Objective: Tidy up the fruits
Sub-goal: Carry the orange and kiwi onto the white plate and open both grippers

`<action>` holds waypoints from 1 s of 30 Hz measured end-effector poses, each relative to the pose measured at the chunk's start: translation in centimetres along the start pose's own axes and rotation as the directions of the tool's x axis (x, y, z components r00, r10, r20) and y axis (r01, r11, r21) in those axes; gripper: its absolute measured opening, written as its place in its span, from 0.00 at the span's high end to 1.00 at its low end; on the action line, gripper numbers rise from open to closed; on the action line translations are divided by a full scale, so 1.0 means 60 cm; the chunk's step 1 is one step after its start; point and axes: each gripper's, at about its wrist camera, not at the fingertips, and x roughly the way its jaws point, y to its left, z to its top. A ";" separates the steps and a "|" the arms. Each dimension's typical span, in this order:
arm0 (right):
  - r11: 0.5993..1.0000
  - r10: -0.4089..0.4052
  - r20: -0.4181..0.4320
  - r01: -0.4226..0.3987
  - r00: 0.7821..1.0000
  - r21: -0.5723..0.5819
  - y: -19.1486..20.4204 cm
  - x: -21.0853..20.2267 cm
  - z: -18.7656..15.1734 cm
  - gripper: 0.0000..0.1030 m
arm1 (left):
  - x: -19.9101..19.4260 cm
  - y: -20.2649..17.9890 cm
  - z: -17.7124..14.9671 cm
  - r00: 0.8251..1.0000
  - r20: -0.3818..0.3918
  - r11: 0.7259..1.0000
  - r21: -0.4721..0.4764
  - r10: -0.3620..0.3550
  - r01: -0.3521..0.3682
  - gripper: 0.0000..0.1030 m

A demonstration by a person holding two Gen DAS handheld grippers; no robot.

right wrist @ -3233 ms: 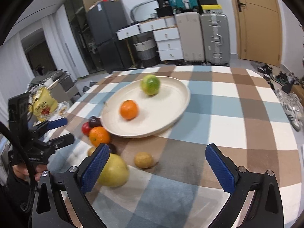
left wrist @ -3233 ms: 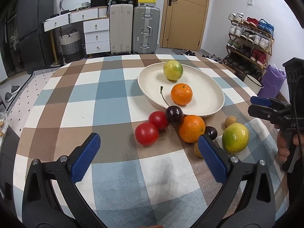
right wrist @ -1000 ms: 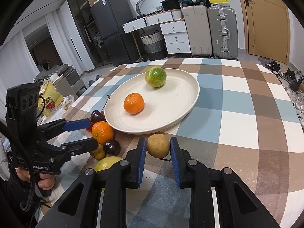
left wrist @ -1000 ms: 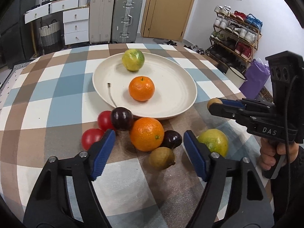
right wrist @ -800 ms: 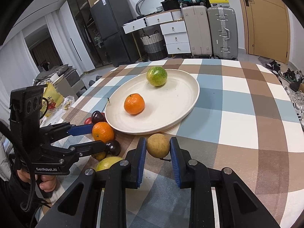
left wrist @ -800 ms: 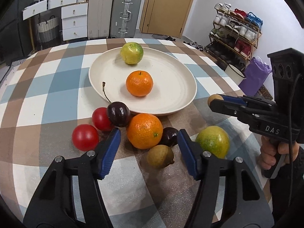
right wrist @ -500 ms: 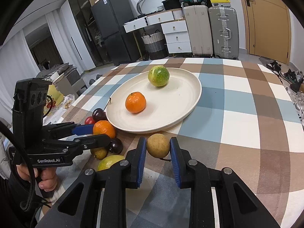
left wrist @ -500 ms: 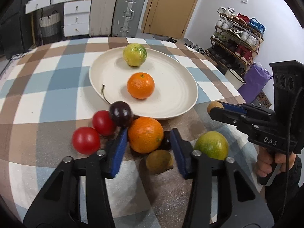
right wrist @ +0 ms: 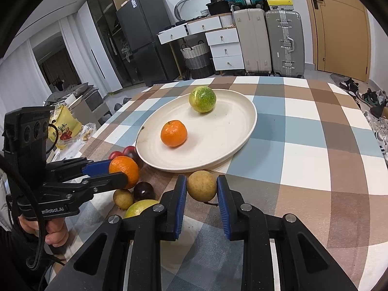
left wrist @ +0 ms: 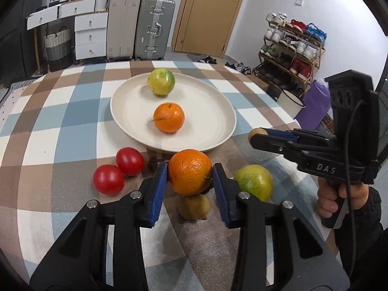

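With both grippers' fingers (left wrist: 158, 184) clamped, left (left wrist: 189, 186) on the orange (left wrist: 189, 175), right (right wrist: 201, 195) on the brown fruit (right wrist: 202, 185), lift clear and lower gently onto the plate (left wrist: 218, 131) beside its 2 fruits.

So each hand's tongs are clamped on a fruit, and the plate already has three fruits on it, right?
Not quite: the plate holds two fruits, not three, a small orange and a green citrus, as the right wrist view shows. The rest stands: the left tongs grip a big orange and the right tongs a brown fruit.
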 end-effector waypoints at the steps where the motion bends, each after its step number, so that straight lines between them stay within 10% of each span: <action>1: 1.000 0.000 0.005 0.000 1.000 0.000 0.000 -0.002 0.000 0.75 | -0.007 -0.001 0.001 1.000 0.013 1.000 0.002 -0.001 0.001 0.66; 30: 0.999 0.010 0.102 -0.014 0.995 0.039 0.002 0.005 0.102 0.76 | -0.013 0.054 0.121 0.975 0.140 0.985 -0.023 0.173 -0.171 0.66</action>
